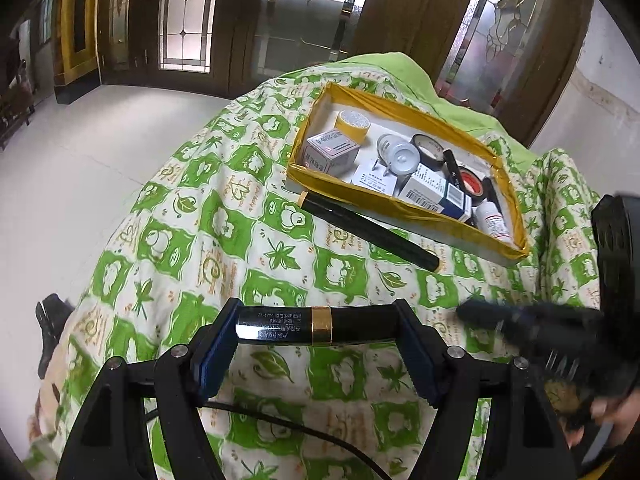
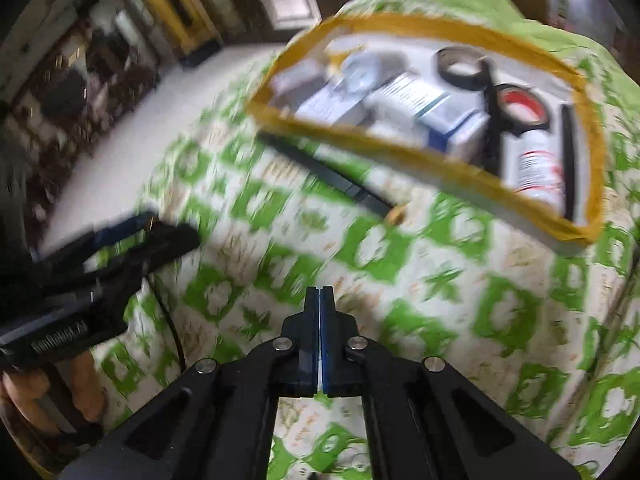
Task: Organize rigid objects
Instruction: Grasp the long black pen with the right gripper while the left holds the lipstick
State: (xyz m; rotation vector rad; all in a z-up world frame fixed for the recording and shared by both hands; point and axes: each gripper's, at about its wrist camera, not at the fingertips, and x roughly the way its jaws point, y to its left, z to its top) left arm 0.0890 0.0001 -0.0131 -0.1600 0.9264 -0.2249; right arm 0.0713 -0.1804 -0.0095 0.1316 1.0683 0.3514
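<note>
My left gripper (image 1: 318,326) is shut on a short black tube with a gold band (image 1: 320,325), held crosswise above the green-patterned cloth (image 1: 224,240). A long black pen (image 1: 368,231) lies on the cloth beside the near wall of the yellow-taped box (image 1: 352,190). The box holds small cartons, tape rolls and a white bottle (image 1: 494,220). My right gripper (image 2: 319,294) is shut and empty, over the cloth in front of the box (image 2: 400,148). It shows blurred at the right of the left wrist view (image 1: 472,312). The left gripper (image 2: 172,232) shows blurred at the left of the right wrist view.
The cloth covers a rounded table that drops off to a pale floor (image 1: 80,168) on the left. Wooden doors with glass panels (image 1: 184,16) stand behind. A black cable (image 1: 304,428) runs under my left gripper.
</note>
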